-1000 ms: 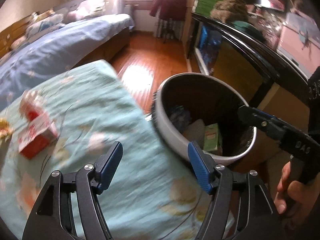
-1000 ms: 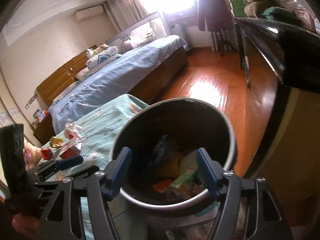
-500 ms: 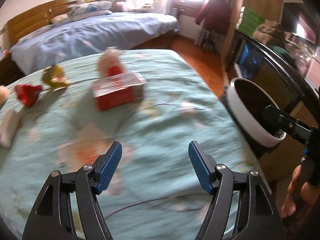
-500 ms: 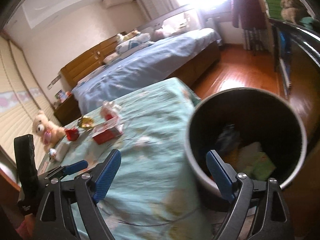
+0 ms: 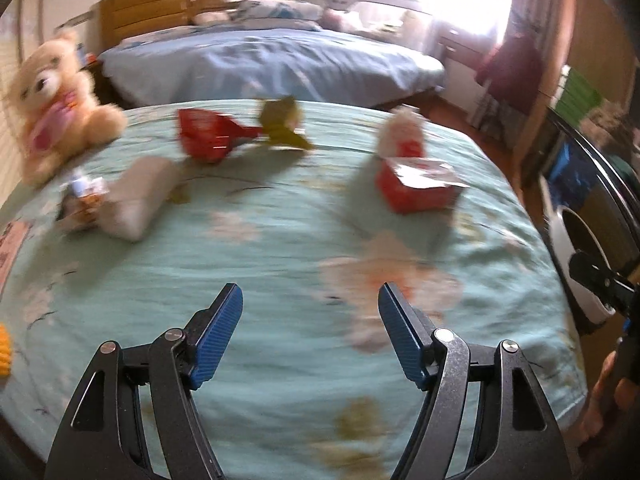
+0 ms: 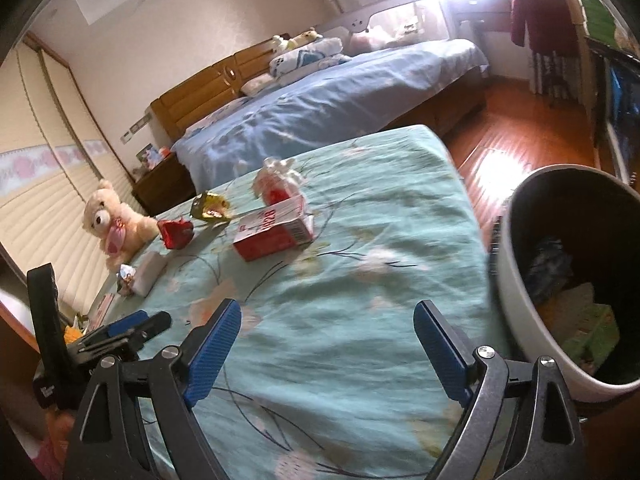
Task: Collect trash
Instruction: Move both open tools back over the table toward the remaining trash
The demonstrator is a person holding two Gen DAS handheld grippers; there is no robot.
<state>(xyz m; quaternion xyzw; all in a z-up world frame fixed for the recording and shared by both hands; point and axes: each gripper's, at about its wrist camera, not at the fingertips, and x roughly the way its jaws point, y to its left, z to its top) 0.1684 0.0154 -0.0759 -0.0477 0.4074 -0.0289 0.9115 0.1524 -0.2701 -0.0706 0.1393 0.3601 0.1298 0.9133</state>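
Note:
Trash lies on the teal flowered bedspread (image 5: 280, 264): a red-and-white carton (image 5: 416, 188) (image 6: 272, 232), a crumpled white-and-red wrapper (image 5: 402, 136) behind it, a red wrapper (image 5: 208, 136), a yellow-green wrapper (image 5: 284, 124), and a white packet (image 5: 136, 200). My left gripper (image 5: 309, 294) hovers open over the near part of the bedspread, well short of the trash, with nothing between its fingers. My right gripper (image 6: 327, 310) stands wide open and empty over the bed's edge. The white bin (image 6: 520, 300), dark inside, stands just to its right with trash in it.
A teddy bear (image 5: 56, 108) sits at the bed's far left. A small wrapper (image 5: 82, 196) lies by the white packet. A second bed with blue covers (image 6: 340, 100) lies beyond, wooden floor (image 6: 520, 120) to the right, and a dark cabinet (image 5: 600, 184) behind the bin.
Both views have swung left, away from the bin and onto the bedspread with the trash. The right gripper's jaws have spread wider. The left gripper's jaws look unchanged.

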